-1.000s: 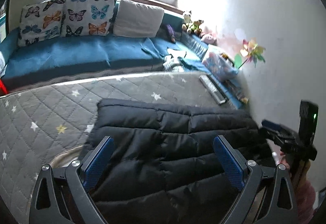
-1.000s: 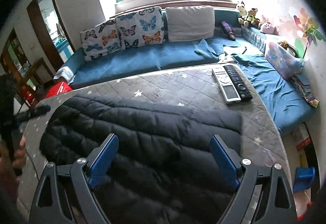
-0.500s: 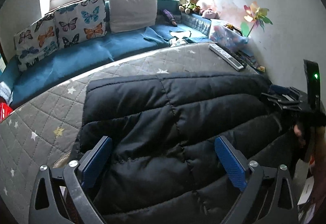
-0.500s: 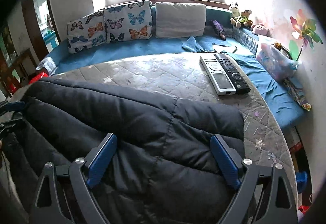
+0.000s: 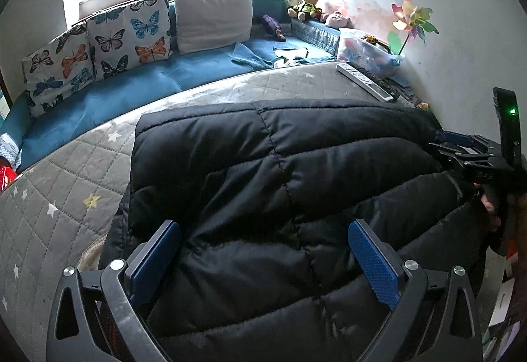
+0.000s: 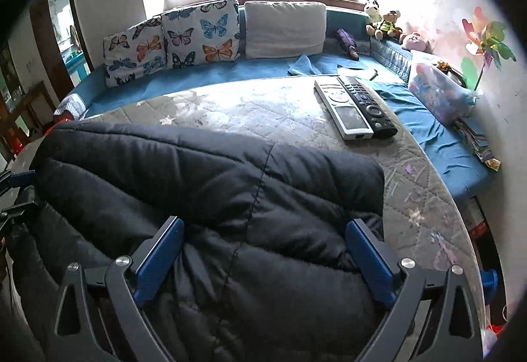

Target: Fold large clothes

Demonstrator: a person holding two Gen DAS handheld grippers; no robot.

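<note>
Compared with a second ago, the black puffer jacket (image 5: 280, 184) fills more of both views, spread over the grey quilted mattress (image 5: 59, 197) beneath the released left gripper (image 5: 263, 263) and released right gripper (image 6: 263, 260), remotes (image 6: 355, 105) at two o'clock.

The right gripper (image 6: 263, 258) hangs wide-jawed over a black quilted puffer jacket (image 6: 210, 190) lying on a grey quilted star-print table cover (image 6: 270, 111). Beyond the jacket, a white remote control (image 6: 341, 110) and a black remote control (image 6: 367, 105) lie side by side, touching. Behind runs a blue cushioned bench (image 6: 204, 80) with two butterfly-print pillows (image 6: 171, 42) and a plain beige pillow (image 6: 285, 29).
</note>
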